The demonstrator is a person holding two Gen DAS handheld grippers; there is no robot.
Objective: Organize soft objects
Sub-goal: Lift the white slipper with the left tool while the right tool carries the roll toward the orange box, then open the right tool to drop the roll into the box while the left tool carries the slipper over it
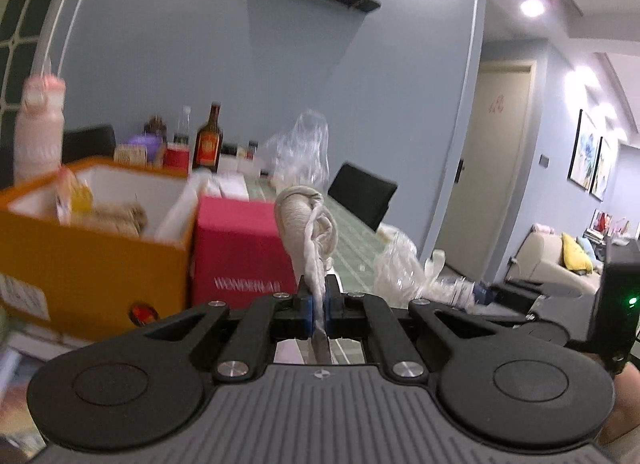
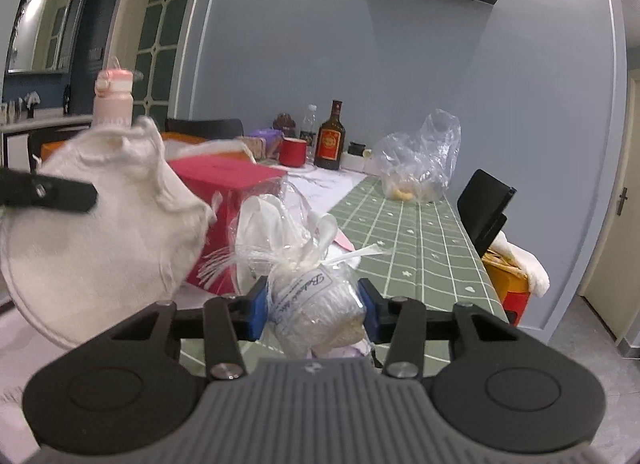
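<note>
We start nearest the cameras. The left gripper (image 1: 318, 300) has its jaws clamped together on a thin fold of a white cloth (image 1: 308, 223); the fabric rises from between the blue pads and bunches into a rounded, gathered lump just ahead of the fingertips. In the right wrist view the same cloth (image 2: 100, 232) reads as a broad, pale, rounded piece with a stitched rim, hanging to the left of the right gripper, with one black finger (image 2: 60, 191) of the left gripper across it.

The right gripper (image 2: 314, 306) is closed on one clear-wrapped packet (image 2: 316, 304), both blue pads pressing its sides. The packet is crinkled, translucent, pale inside, labelled in script, and tied at the top with a white ribbon bow.

Just beyond both grippers we count one red box (image 1: 244, 256) and, to its left, one orange box (image 1: 96, 248) with a white interior, open and holding pale items. The green grid tablecloth (image 2: 420, 244) runs ahead and to the right.

Further off we count one pink bottle (image 2: 113, 99), one red mug (image 2: 293, 151), one brown bottle (image 2: 330, 139) and one clear plastic bag (image 2: 420, 159). One black chair back (image 2: 486, 203) stands to the right of the table.
</note>
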